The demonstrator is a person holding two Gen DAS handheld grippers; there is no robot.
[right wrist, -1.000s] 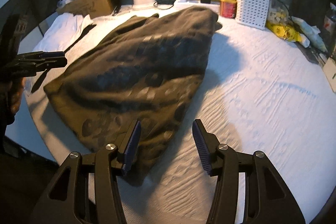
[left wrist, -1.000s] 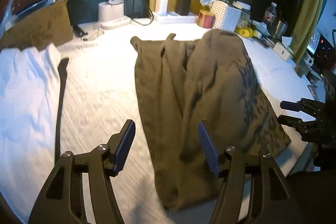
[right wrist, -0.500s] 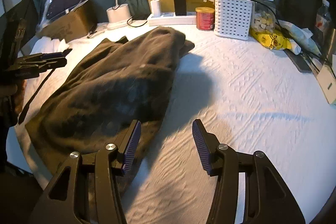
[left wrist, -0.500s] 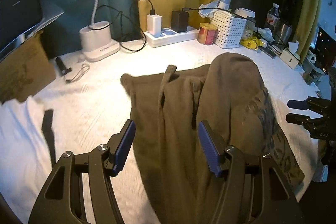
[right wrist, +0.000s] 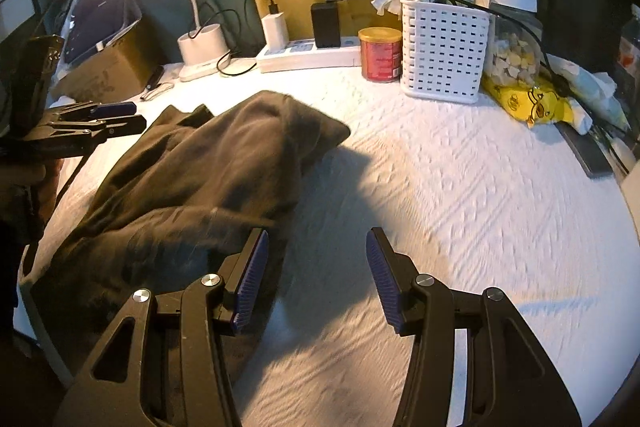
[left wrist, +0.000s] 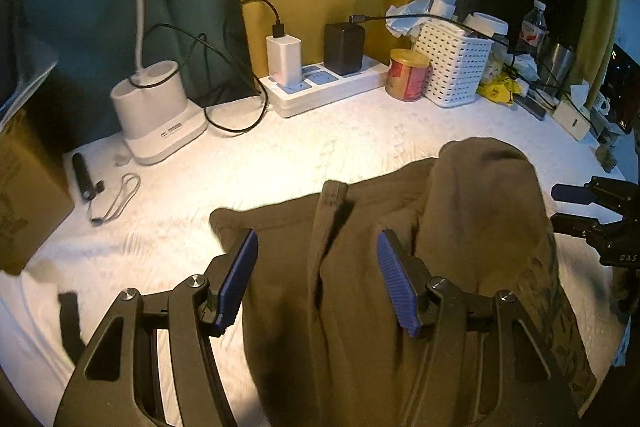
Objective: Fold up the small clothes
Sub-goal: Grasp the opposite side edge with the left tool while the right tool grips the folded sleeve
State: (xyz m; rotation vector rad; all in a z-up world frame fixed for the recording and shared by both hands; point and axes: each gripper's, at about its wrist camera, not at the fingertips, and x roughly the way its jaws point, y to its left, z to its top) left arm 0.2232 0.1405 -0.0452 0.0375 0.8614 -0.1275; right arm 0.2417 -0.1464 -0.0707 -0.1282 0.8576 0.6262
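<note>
Hovering with blue-padded fingers (left wrist: 240, 279) spread and empty, the left gripper (left wrist: 318, 277) hangs over the near half of the rumpled olive-brown fabric garment (left wrist: 400, 267), which lies between and beyond its tips. The right gripper (right wrist: 316, 277), fingers likewise apart and empty, sits at the garment's right edge; cloth seems to pass under its left finger, though blur obscures contact. Behind, on the white textured surface (right wrist: 460, 187), stand a white slotted plastic basket (right wrist: 442, 53) and red tin (right wrist: 380, 55).

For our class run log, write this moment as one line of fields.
stage: reaching in | garment: olive, partly folded on white table | left hand-held gripper: open, above garment | right hand-held gripper: open, at garment's edge, empty
</note>
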